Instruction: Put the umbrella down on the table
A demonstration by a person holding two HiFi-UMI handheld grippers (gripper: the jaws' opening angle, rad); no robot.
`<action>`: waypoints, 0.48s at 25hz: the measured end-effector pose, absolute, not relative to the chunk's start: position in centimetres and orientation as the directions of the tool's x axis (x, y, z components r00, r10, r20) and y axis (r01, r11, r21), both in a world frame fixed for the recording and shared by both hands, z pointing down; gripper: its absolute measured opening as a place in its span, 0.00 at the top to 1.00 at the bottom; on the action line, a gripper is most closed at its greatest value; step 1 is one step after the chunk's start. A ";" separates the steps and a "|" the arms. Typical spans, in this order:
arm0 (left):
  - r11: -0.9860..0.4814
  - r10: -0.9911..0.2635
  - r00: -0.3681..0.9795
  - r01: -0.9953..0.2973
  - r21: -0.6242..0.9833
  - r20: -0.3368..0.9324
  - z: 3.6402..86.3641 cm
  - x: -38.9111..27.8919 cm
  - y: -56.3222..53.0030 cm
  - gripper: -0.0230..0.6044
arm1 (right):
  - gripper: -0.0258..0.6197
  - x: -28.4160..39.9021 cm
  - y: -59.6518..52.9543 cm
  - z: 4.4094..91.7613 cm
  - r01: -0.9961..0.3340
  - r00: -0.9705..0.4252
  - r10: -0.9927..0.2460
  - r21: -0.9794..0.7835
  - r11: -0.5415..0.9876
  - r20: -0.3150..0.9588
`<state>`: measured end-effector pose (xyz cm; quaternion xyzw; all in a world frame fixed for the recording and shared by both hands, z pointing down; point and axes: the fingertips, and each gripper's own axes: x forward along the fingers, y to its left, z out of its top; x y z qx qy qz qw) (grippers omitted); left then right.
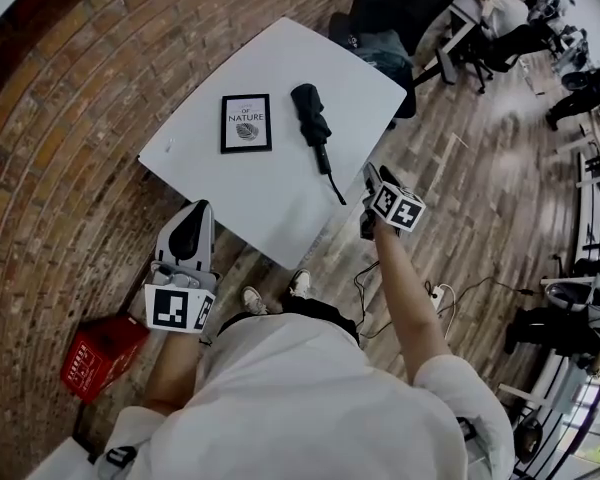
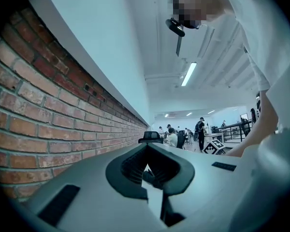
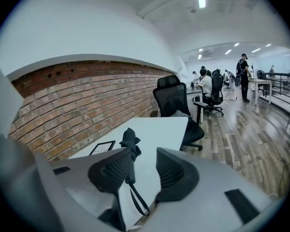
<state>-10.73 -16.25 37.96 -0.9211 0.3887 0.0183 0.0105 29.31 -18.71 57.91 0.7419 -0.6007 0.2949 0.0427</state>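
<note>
- Black folded umbrella (image 1: 312, 123) lies flat on the white desk (image 1: 280, 193), just beside a black-framed picture (image 1: 246, 123). No gripper touches it.
- Its long axis runs from the far side of the desk toward the near edge. The bunched canopy end is far, and the handle end with the thin black wrist strap (image 1: 337, 190) points to the person.
- The right gripper (image 1: 377, 175) is near this handle end, just past the strap and close to the near edge of the desk. It points forward and a little down at the umbrella. Its jaws stand apart and nothing is between the pads; in the right gripper view the umbrella shows through the gap but it is beyond the jaws.
- The left gripper (image 1: 195, 210) is well apart from the umbrella, at the near left corner of the desk beside the brick wall. Its jaws are together and empty.
- I judge the task is done already. If the umbrella must be handled again, the right hand is clearly the nearer one.
</note>
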 end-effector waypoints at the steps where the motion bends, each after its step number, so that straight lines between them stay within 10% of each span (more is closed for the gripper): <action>1: -0.697 -0.716 0.696 -0.717 -0.008 -0.045 37.8 -10.9 -16.4 0.93 | 0.75 29.3 -18.7 57.3 -0.908 0.102 -0.875 -0.314 -0.275 0.473; 3: -0.695 -0.718 0.695 -0.719 -0.015 -0.051 37.5 -11.1 -16.7 0.93 | 0.90 28.7 -18.7 55.5 -0.894 0.097 -0.896 -0.358 -0.270 0.433; 12: -0.674 -0.730 0.676 -0.737 -0.057 -0.103 35.2 -11.3 -17.9 0.93 | 0.93 27.7 -17.8 43.1 -0.925 0.054 -0.984 -0.363 -0.113 0.170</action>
